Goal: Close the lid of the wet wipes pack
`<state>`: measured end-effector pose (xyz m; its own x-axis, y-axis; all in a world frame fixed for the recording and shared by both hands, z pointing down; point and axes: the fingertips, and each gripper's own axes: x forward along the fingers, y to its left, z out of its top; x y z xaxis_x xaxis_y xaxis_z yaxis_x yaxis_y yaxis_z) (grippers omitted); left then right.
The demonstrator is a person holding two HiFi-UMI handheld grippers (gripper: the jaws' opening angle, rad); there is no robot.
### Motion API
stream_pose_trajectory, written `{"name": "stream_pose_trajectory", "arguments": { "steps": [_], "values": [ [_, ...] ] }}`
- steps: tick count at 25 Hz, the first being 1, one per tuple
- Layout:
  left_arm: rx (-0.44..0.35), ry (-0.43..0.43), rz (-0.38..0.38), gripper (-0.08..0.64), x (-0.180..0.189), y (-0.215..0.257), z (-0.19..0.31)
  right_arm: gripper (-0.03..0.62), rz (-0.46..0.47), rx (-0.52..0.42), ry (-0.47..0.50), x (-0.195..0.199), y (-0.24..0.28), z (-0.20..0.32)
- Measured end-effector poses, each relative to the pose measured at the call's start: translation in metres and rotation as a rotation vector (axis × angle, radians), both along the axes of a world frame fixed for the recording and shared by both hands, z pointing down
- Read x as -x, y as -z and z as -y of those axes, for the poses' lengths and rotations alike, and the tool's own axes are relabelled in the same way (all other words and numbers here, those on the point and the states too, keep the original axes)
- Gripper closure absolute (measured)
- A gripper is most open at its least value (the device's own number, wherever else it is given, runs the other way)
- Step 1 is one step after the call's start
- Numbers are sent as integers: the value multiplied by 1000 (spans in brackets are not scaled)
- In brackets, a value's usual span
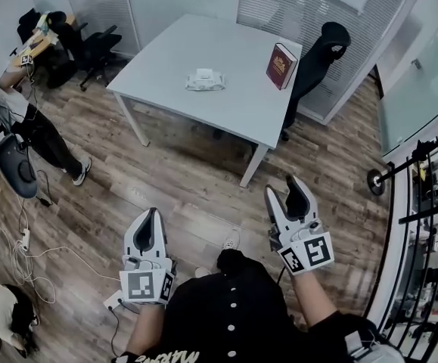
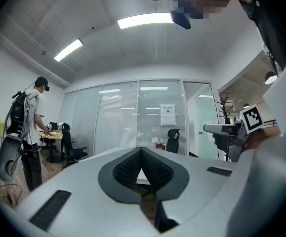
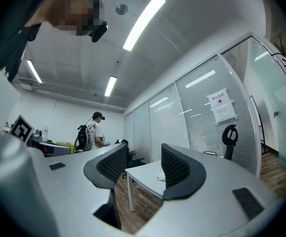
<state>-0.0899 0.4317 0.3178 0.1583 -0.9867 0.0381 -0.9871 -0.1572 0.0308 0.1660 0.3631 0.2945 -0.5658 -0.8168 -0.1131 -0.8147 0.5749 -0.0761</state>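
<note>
The job looks like it has not begun. Nothing touches the pack, and the person with the claws stands on the wooden floor, well away from the tabletop. The left claw (image 1: 152,216) is clenched shut with nothing in it. The soft white plastic wet wipes pack (image 1: 204,79) lies alone near the middle of the pale grey square tabletop (image 1: 234,104). It is too small to tell if its lid is up or down. The right claw (image 1: 285,193) is spread wide and holds nothing. Still to do: walk up, reach the pack and press the lid flat. Counting from the left, there is one other person (image 1: 22,116) in a white shirt, the left black office chair (image 1: 82,44), two claws, one pack, one tabletop, one dark red book (image 1: 281,66) near the tabletop's right edge, and the right black office chair (image 1: 324,48), so two chairs.
</note>
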Motion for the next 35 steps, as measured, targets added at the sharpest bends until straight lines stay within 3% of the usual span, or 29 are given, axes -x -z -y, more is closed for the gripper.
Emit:
{"name": "stream_pose_trajectory", "arguments": {
  "steps": [14,35],
  "values": [
    [3,15,16,554,-2,7,78,385,8,-3,45,4,5,82],
    [2,69,1,554,-50,0,204,387,23,-3,124,-33,-4,212]
  ]
}}
